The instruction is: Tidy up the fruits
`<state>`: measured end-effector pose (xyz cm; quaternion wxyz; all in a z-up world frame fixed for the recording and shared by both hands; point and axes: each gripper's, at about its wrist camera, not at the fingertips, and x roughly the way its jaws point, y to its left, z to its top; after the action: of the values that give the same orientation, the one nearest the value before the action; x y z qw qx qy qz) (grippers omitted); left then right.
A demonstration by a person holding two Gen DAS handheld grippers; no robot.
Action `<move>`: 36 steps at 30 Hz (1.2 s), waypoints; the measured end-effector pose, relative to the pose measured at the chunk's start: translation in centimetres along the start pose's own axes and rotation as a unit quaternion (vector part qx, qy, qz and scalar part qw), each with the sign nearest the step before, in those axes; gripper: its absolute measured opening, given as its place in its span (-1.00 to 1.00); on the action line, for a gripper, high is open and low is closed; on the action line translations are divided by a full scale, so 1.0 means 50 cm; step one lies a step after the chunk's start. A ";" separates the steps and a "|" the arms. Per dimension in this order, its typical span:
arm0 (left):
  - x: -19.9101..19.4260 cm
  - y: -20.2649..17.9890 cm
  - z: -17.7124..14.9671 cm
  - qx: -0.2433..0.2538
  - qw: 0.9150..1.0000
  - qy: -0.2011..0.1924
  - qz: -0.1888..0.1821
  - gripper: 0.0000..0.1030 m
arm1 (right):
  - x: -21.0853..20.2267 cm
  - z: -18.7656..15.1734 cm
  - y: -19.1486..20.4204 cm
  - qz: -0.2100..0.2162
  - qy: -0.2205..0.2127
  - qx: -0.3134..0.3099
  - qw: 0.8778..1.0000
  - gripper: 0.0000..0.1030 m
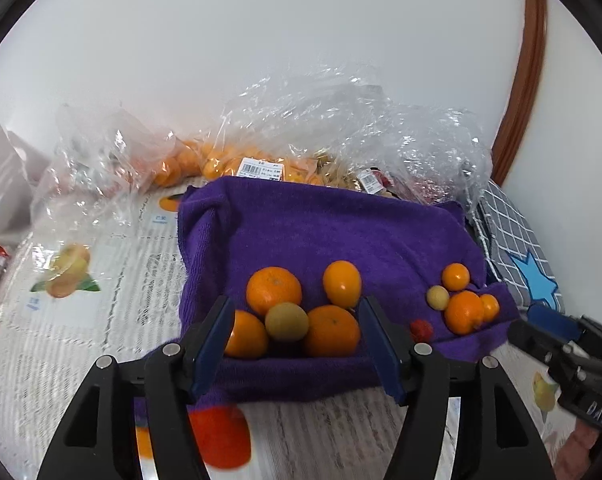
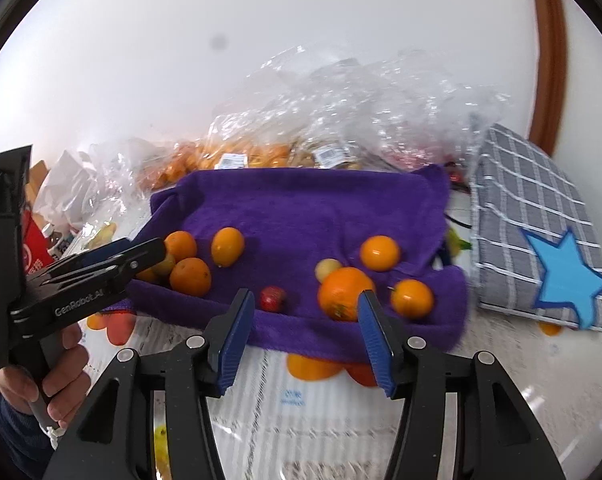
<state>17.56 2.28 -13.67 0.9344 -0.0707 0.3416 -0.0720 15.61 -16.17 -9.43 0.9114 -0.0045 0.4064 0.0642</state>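
Note:
A purple towel (image 1: 321, 232) lies on the table with fruit on it. In the left wrist view a left cluster holds three oranges (image 1: 274, 289), a yellow-orange citrus (image 1: 341, 283) and a pale yellow-green fruit (image 1: 287, 321). My left gripper (image 1: 295, 340) is open, its jaws either side of this cluster. A right cluster (image 1: 463, 310) of oranges and small fruits lies farther right, with a small red fruit (image 1: 421, 330) between. My right gripper (image 2: 305, 326) is open just before the towel's front edge, near the red fruit (image 2: 272, 298) and a big orange (image 2: 341, 292).
Clear plastic bags (image 1: 341, 128) with more oranges and packaged food lie behind the towel against the white wall. A grey checked cloth with a blue star (image 2: 541, 240) lies right. The table cover (image 1: 81, 300) is printed with fruit pictures. A red package (image 2: 35, 248) sits left.

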 end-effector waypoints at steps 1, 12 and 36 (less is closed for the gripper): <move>-0.011 -0.004 -0.001 0.002 1.000 -0.002 -0.006 0.22 | -0.015 0.001 -0.003 -0.007 0.001 0.003 1.000 0.05; -0.152 -0.038 -0.004 0.017 0.999 -0.006 0.033 0.51 | -0.138 -0.017 -0.023 -0.045 0.004 0.023 0.999 0.12; -0.329 -0.112 -0.022 0.042 0.995 -0.030 0.089 0.70 | -0.343 -0.067 -0.028 -0.091 -0.039 0.057 0.993 0.84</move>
<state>3.92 -0.32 -3.13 0.9491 -0.0027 0.3151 -0.0010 1.98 -19.73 0.98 0.9275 0.0128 0.3713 -0.0420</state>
